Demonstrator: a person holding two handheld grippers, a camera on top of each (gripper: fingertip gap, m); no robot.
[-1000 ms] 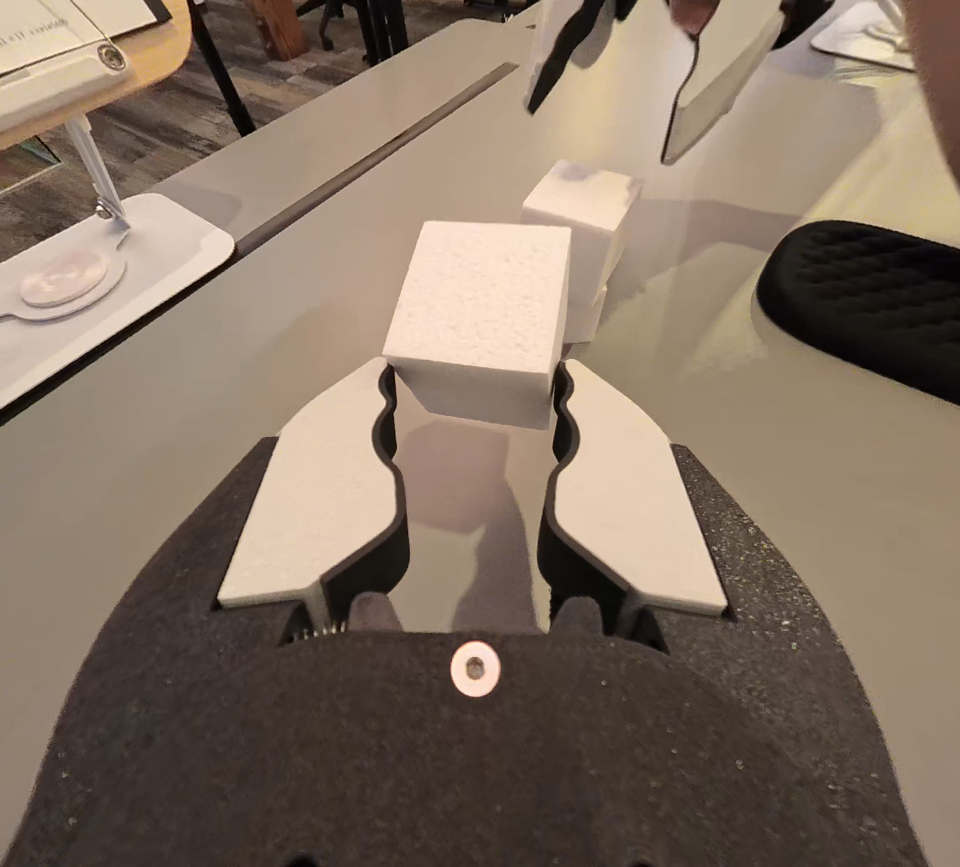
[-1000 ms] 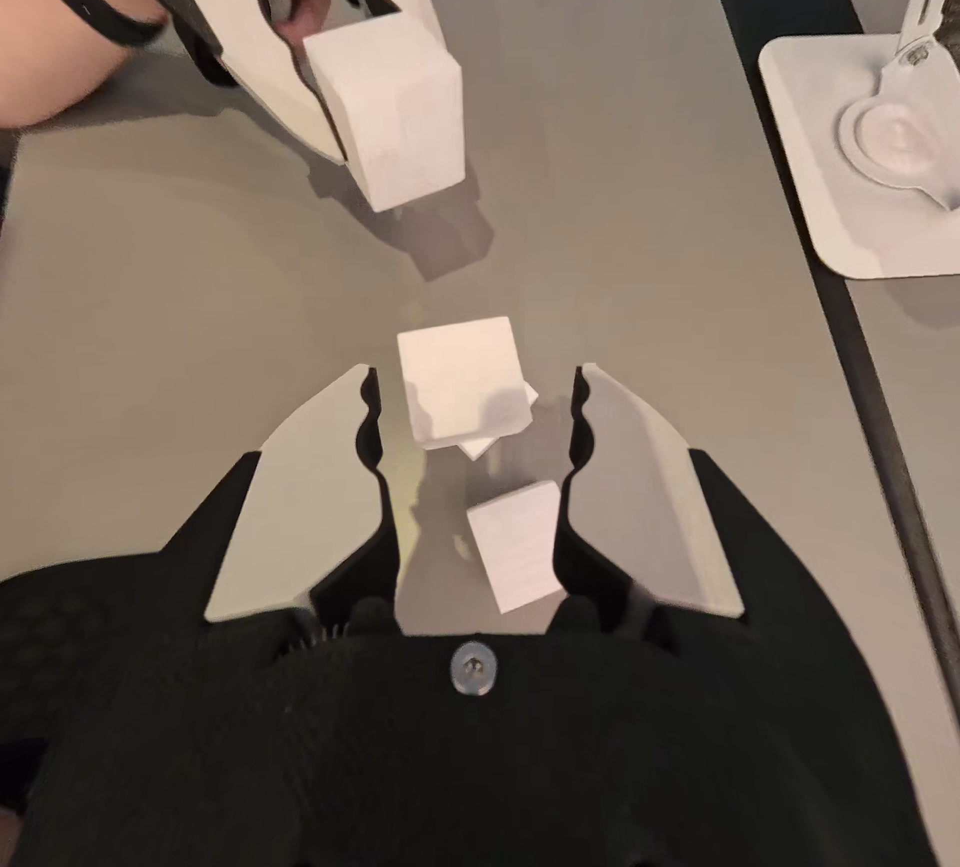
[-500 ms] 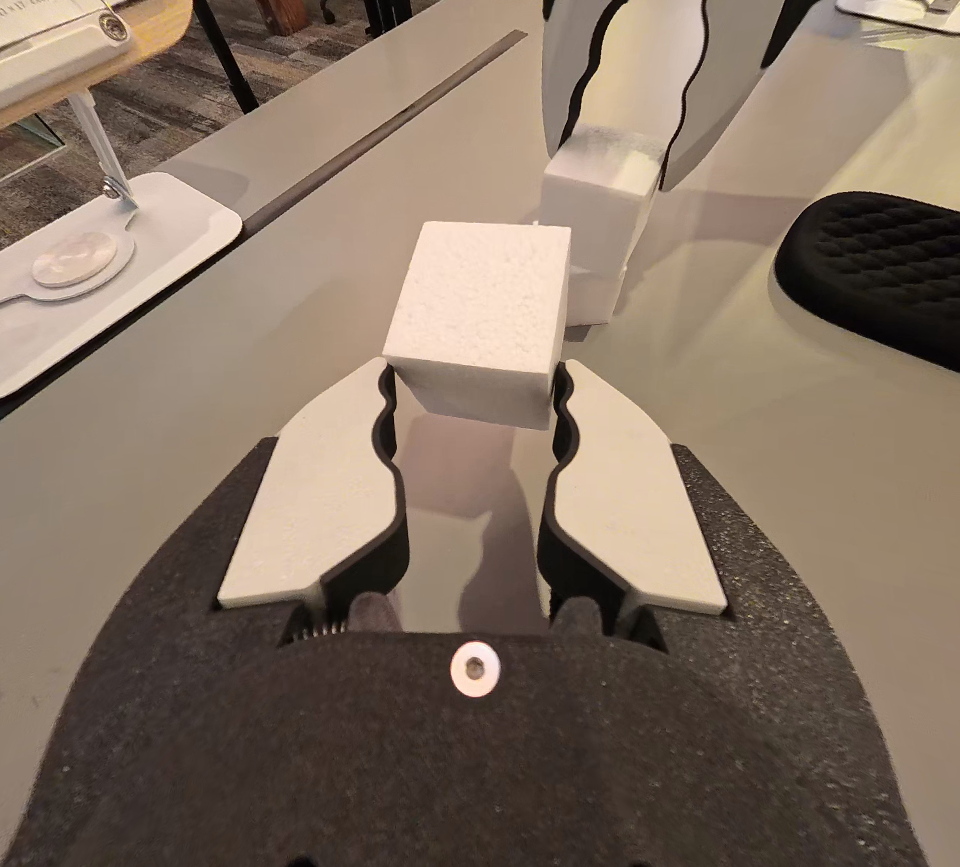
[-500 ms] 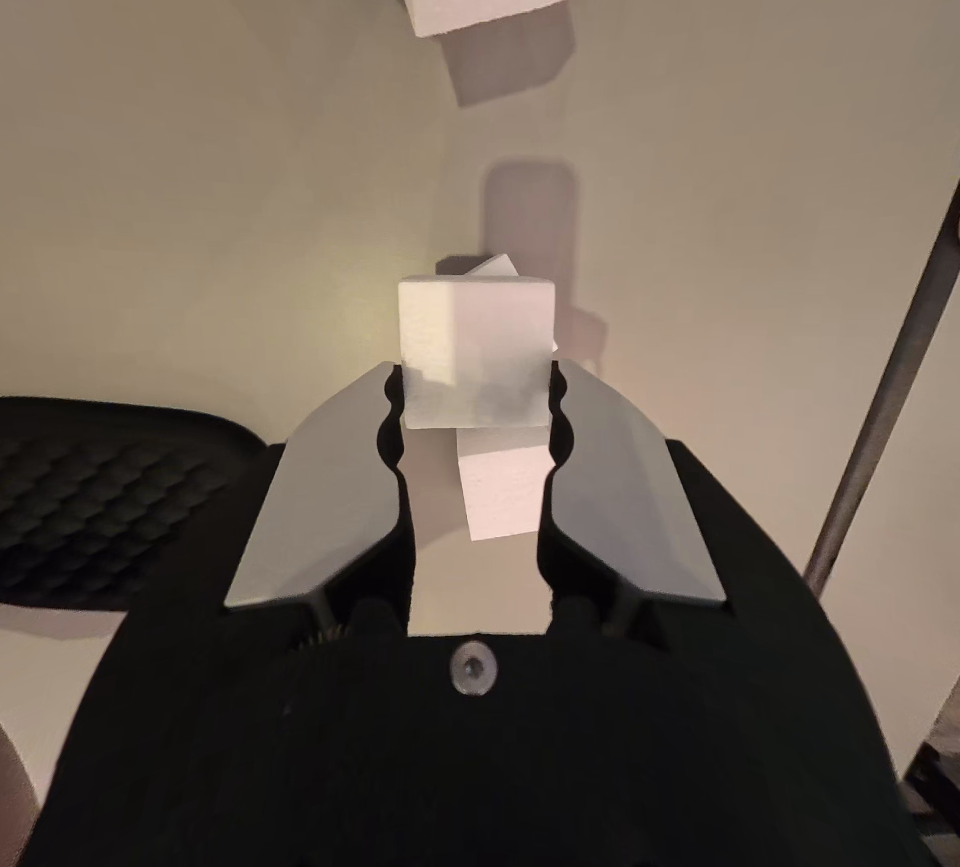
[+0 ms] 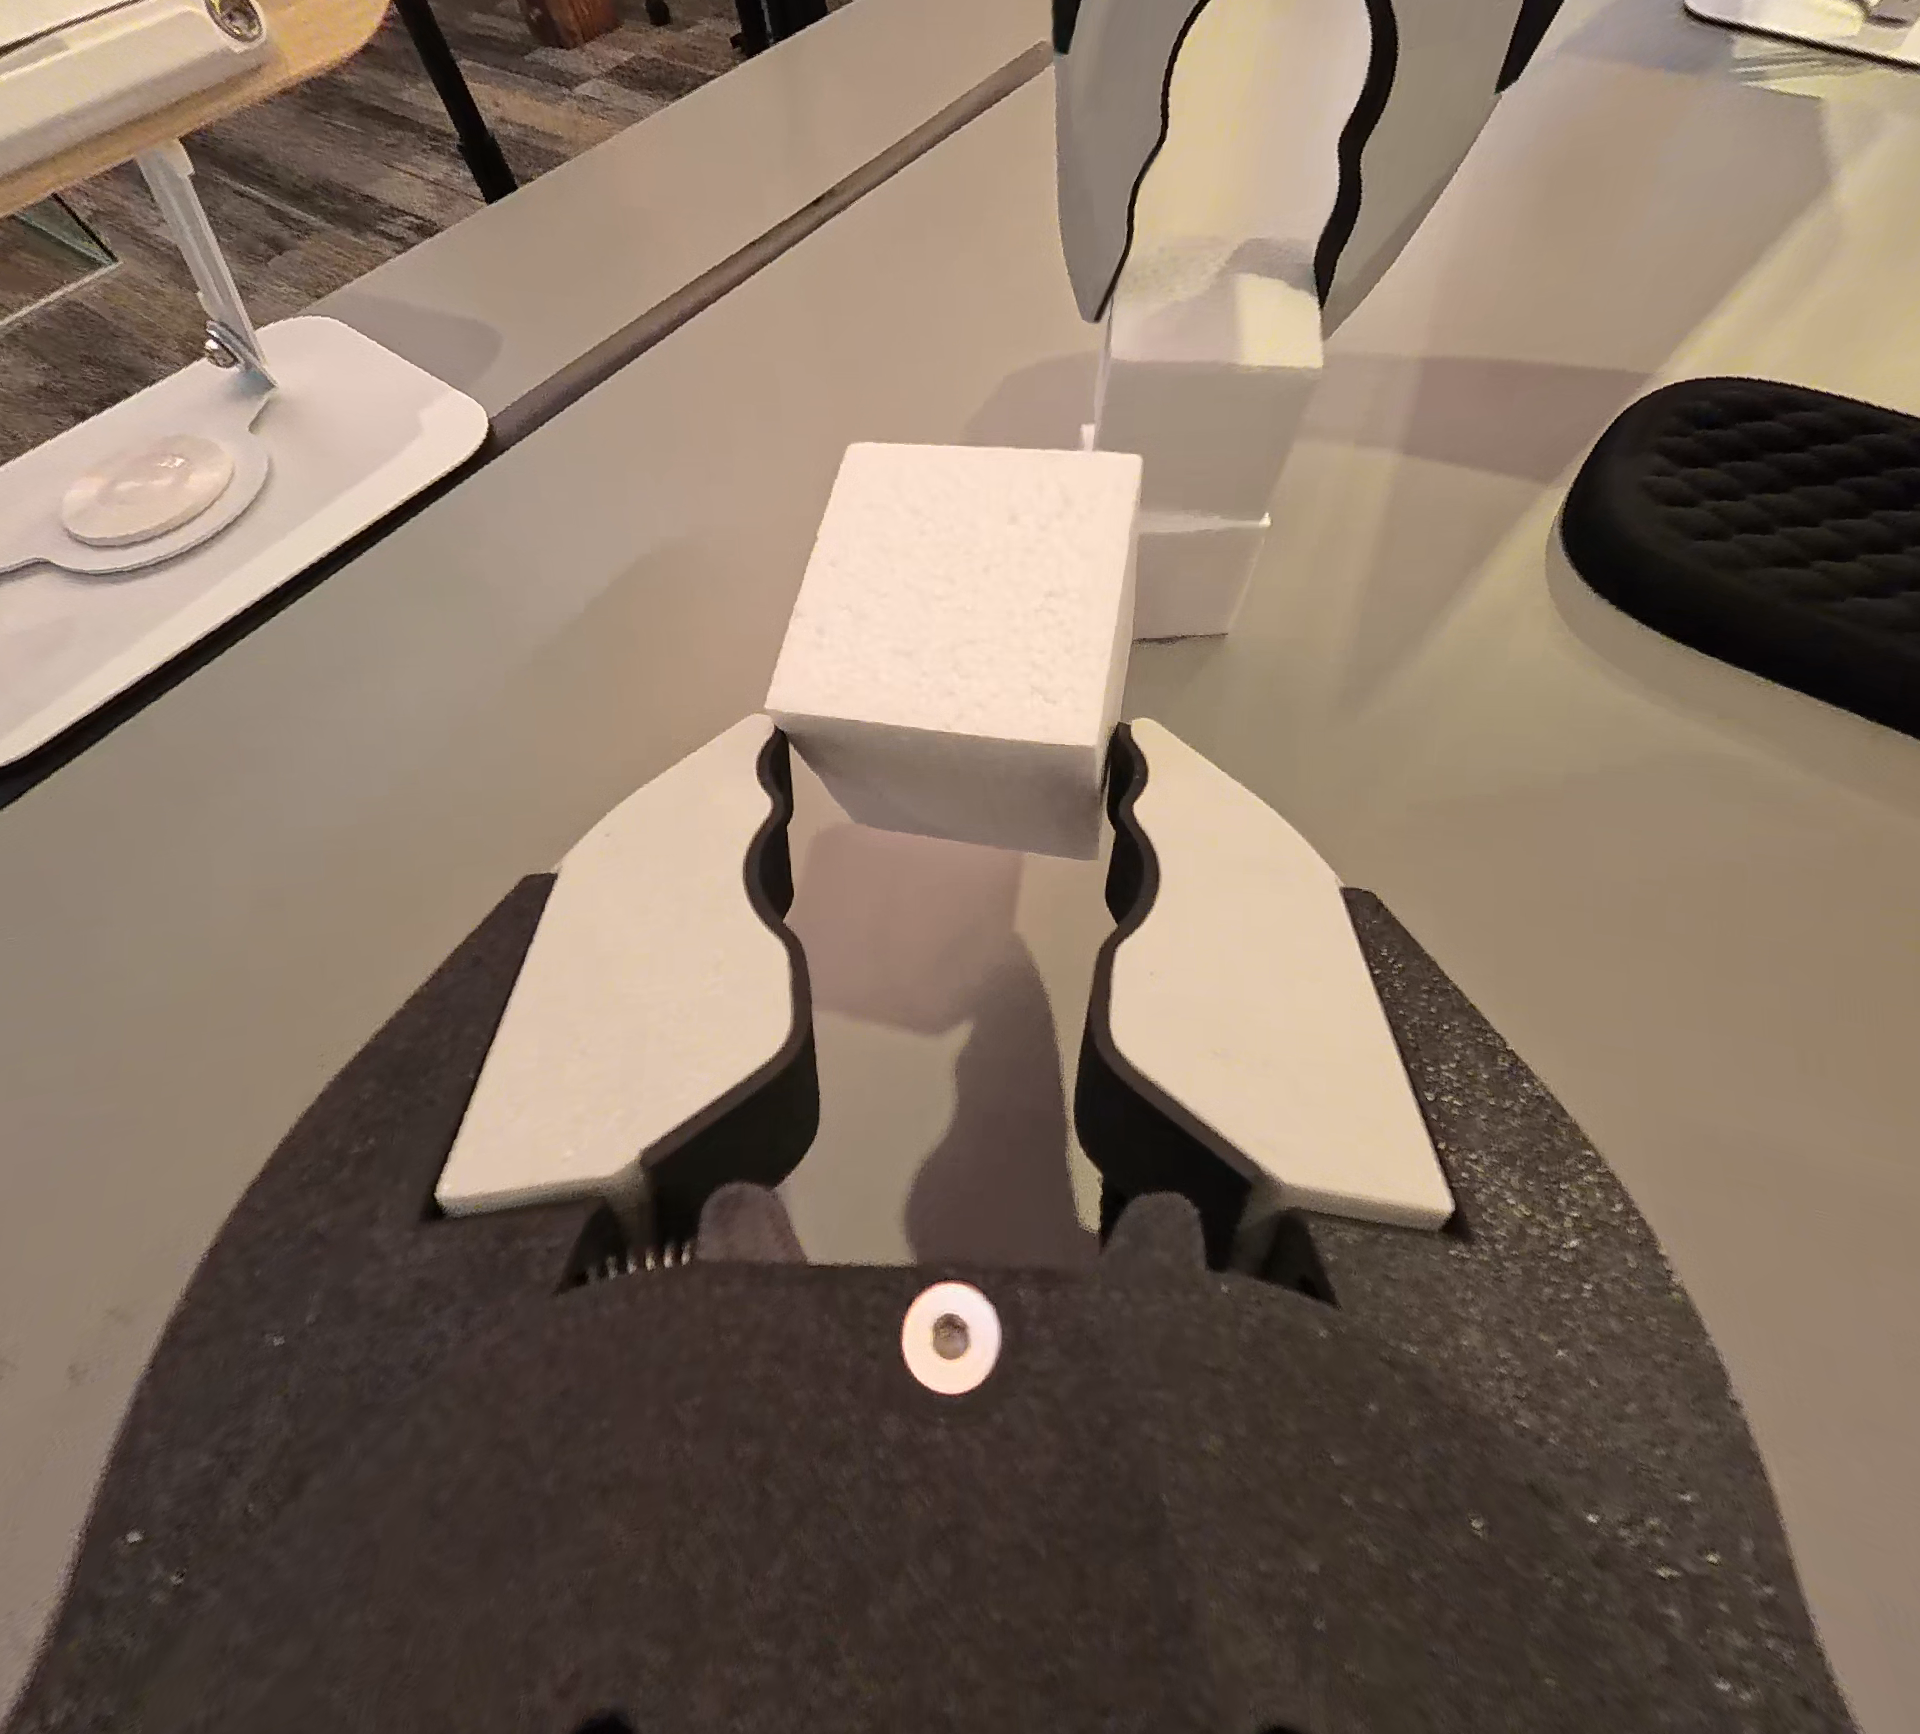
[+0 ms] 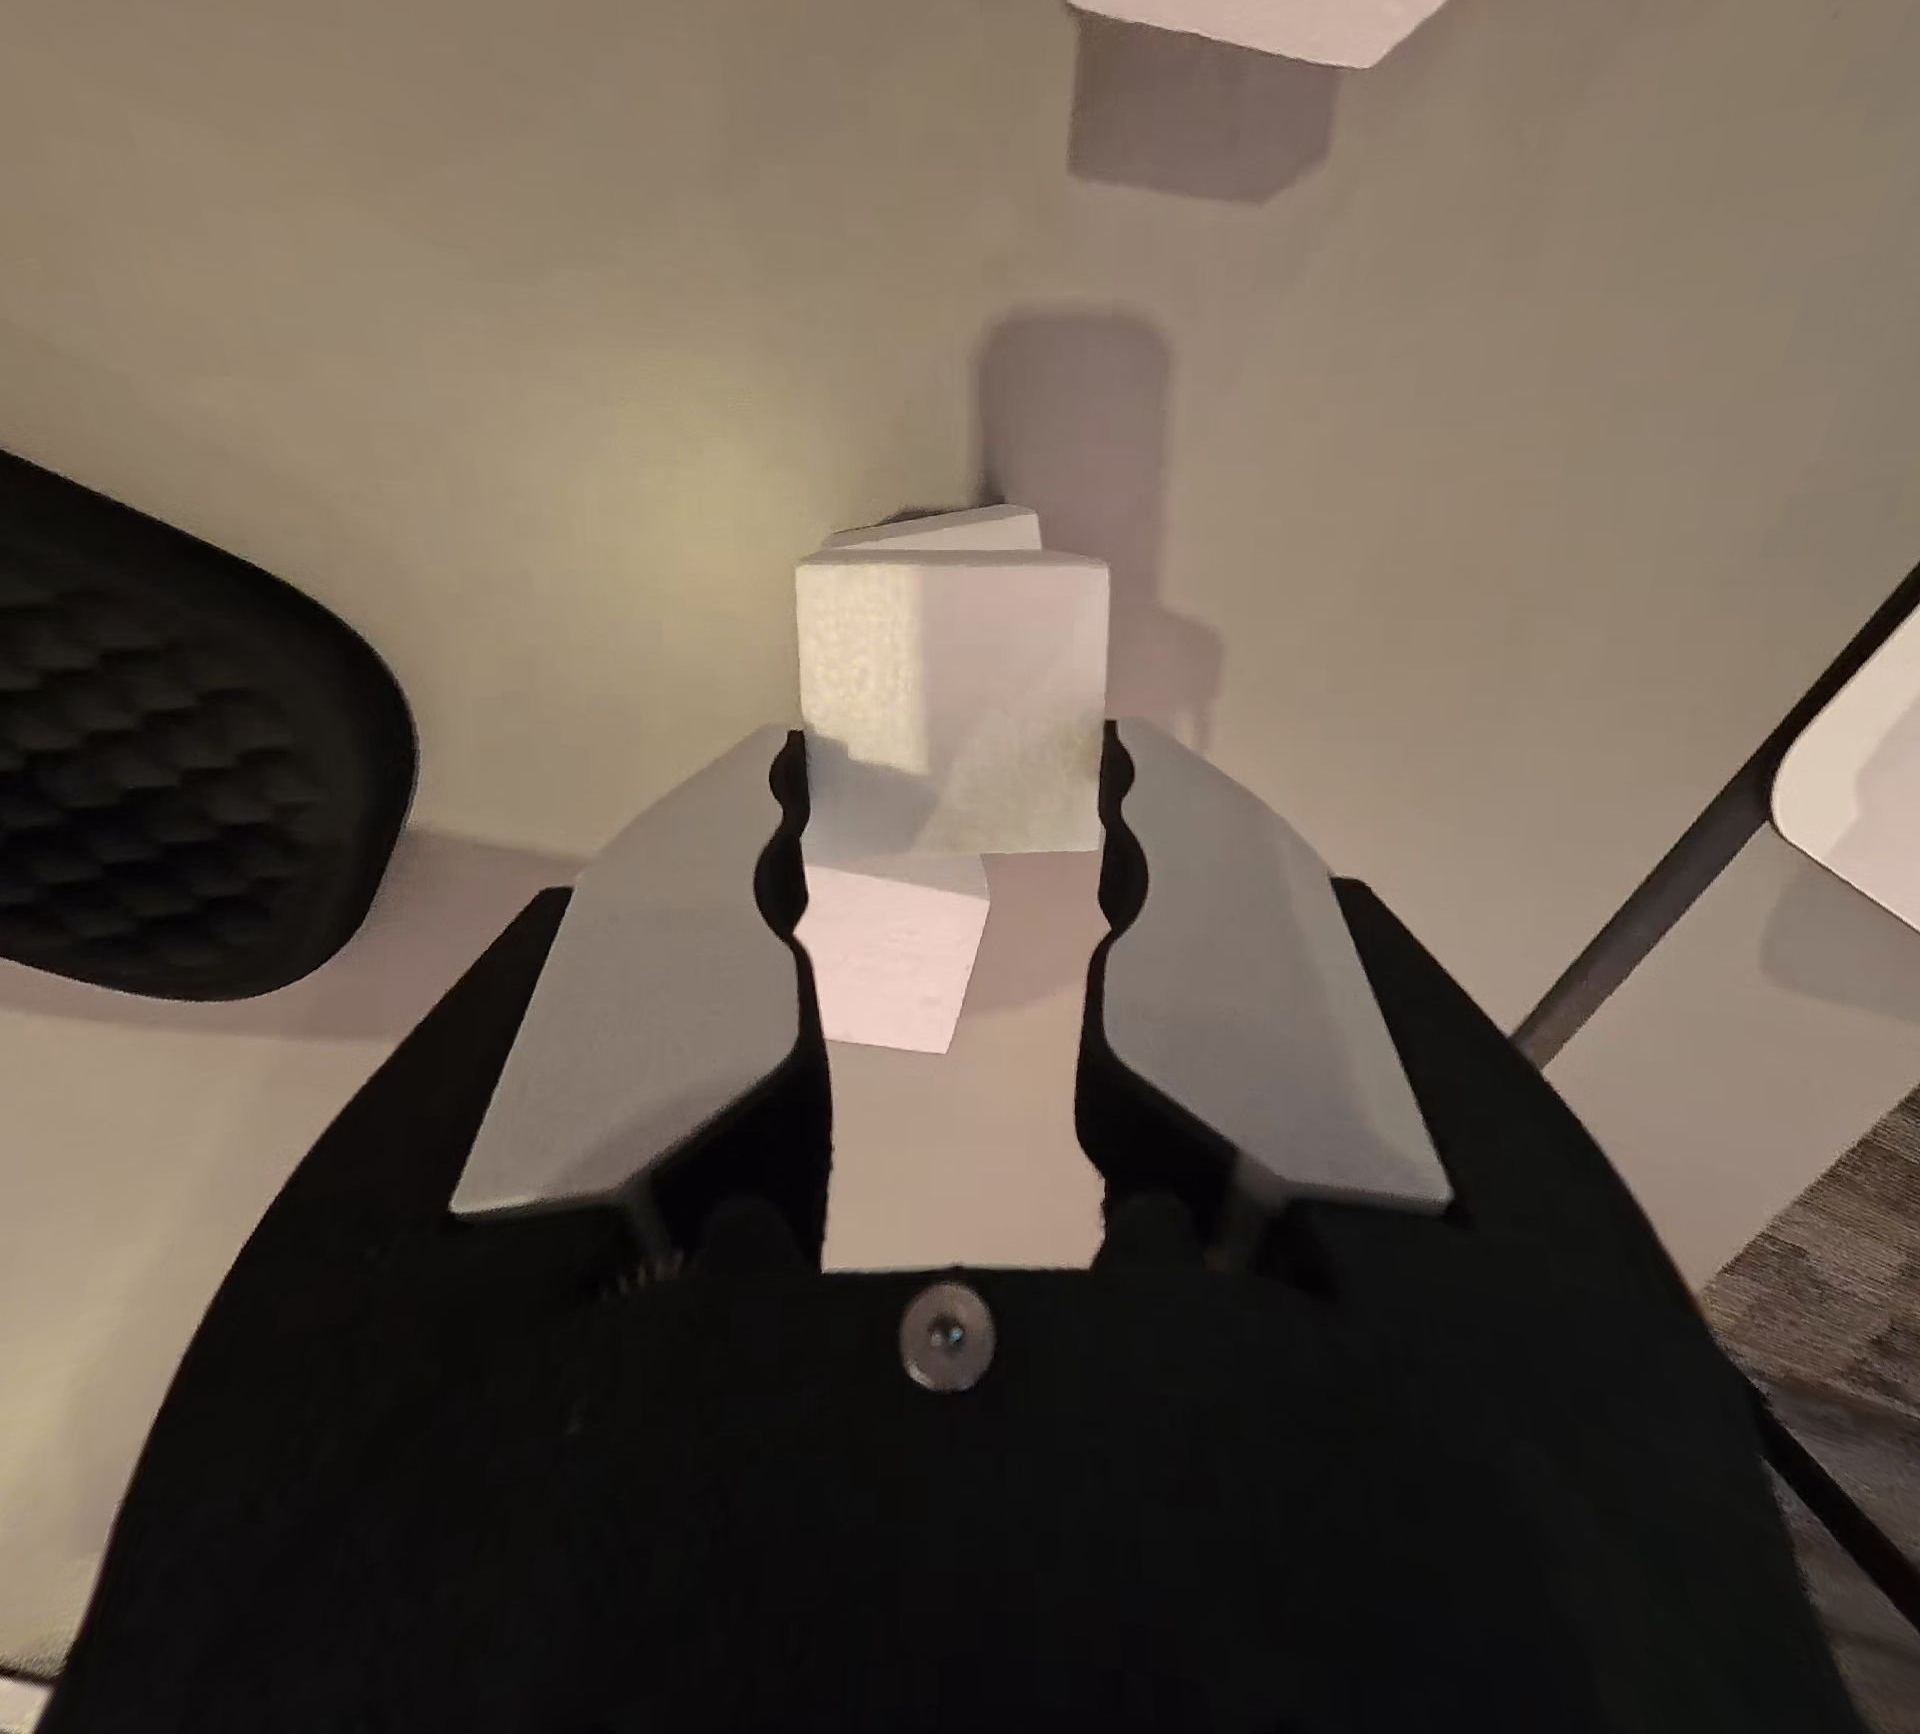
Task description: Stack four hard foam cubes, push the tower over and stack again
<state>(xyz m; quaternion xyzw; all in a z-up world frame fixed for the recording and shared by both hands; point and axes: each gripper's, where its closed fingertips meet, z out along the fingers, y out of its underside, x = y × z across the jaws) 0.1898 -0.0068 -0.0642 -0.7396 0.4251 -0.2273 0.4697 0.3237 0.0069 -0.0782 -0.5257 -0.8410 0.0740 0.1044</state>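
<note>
I count four white foam cubes. My left gripper (image 5: 945,728) pinches one cube (image 5: 961,635) by its near lower part, lifted clear of the grey tabletop (image 5: 364,749). My right gripper (image 6: 951,728) points downward, its fingers closed against the top cube (image 6: 951,697) of a two-cube stack; the bottom cube (image 5: 1195,578) sits skewed beneath it. A fourth cube (image 6: 888,957) lies beside the stack. One black mesh pad (image 5: 1766,541) rests toward the right edge, one white stand base (image 5: 312,437) toward the left; wood flooring lies beyond.
</note>
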